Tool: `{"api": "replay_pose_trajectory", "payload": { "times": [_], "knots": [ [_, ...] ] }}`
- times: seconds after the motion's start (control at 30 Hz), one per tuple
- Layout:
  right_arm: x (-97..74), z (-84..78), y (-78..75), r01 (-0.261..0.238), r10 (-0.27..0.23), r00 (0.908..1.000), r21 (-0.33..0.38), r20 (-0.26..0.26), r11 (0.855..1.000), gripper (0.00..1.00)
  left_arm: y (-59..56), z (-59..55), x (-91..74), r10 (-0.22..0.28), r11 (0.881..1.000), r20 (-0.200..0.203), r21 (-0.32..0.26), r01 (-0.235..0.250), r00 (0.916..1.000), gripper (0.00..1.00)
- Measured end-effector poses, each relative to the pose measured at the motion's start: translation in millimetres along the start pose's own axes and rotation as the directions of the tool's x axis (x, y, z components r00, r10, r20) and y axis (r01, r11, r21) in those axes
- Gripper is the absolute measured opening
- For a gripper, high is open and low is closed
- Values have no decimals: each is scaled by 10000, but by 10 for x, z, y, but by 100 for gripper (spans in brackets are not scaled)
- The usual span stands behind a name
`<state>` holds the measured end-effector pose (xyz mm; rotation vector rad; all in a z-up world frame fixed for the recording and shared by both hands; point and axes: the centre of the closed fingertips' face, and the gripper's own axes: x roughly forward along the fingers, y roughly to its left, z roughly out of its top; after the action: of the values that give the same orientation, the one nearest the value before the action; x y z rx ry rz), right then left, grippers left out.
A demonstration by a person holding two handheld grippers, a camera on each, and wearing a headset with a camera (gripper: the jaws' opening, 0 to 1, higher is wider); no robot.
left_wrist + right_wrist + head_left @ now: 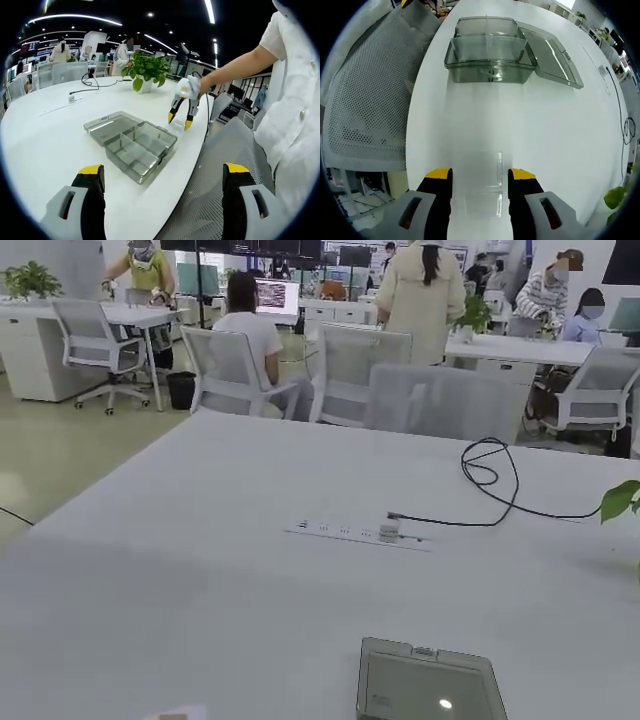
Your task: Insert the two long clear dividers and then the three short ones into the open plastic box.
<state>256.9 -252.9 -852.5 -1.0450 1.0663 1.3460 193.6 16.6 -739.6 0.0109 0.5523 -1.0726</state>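
Dividers (497, 175) on table (555, 135), near box (490, 57)

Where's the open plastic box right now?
In the left gripper view, the plastic box sits on the white table near its edge, lid open, beside the right gripper.

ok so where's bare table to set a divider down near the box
Bare tabletop between the plastic box and the clear dividers at the right tongs; also the wide stretch from its lid to the power strip. Crowded by the cable and plant.
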Motion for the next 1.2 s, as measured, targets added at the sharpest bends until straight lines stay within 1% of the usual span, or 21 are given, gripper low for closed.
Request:
{"api": "replay_pose_trajectory", "payload": {
  "times": [0.1, 0.2, 0.23, 0.27, 0.3, 0.53, 0.57, 0.87, 1.03, 1.13, 1.2],
  "knots": [
    [35, -32, -13, 42, -46, 9998, -181, -173, 9998, 44, 5, 0, 0, 9, 10000, 1, -27, -9, 10000, 100],
    [30, -31, -44, 171, -175, 9997, -223, -198, 9996, 41, 13, 3, -5, 26, 10000, 17, -41, -26, 10000, 100],
    [29, -38, -43, 231, -239, 9994, -324, -240, 9992, 41, 15, 2, -5, 26, 10000, 16, -54, -26, 10000, 100],
    [31, -49, -67, 448, -476, 9981, -698, -386, 9966, 39, 16, -1, -7, 32, 10000, -4, -40, -32, 10000, 100],
    [26, -31, -32, 333, -355, 9987, -606, -355, 9976, 39, 18, 0, -7, 37, 10000, -3, -34, -37, 10000, 100],
    [27, -41, -26, 330, -358, 9985, -658, -422, 9973, 35, 8, 4, -3, 14, 10000, 21, -41, -14, 10000, 100],
    [25, -36, -23, 341, -370, 9984, -660, -423, 9972, 33, 7, 3, -4, 17, 10000, 17, -30, -17, 10000, 100],
    [22, -43, -32, 354, -385, 9981, -646, -475, 9973, 33, -1, -5, -20, 43, 10000, -2, -22, -43, 10000, 100],
    [7, -36, -39, 522, -554, 9975, -704, -444, 9962, 33, -3, 7, -21, 47, 10000, 5, -15, -47, 10000, 100],
    [-43, -3, -32, 638, -661, 9972, -648, -341, 9959, 33, 7, 36, -22, 58, 10000, 61, -43, -58, 10000, 100],
    [-105, 48, -33, 755, -770, 9968, -628, -225, 9952, 33, 6, 65, -22, 52, 10000, 83, -13, -52, 10000, 100]
  ]
}}
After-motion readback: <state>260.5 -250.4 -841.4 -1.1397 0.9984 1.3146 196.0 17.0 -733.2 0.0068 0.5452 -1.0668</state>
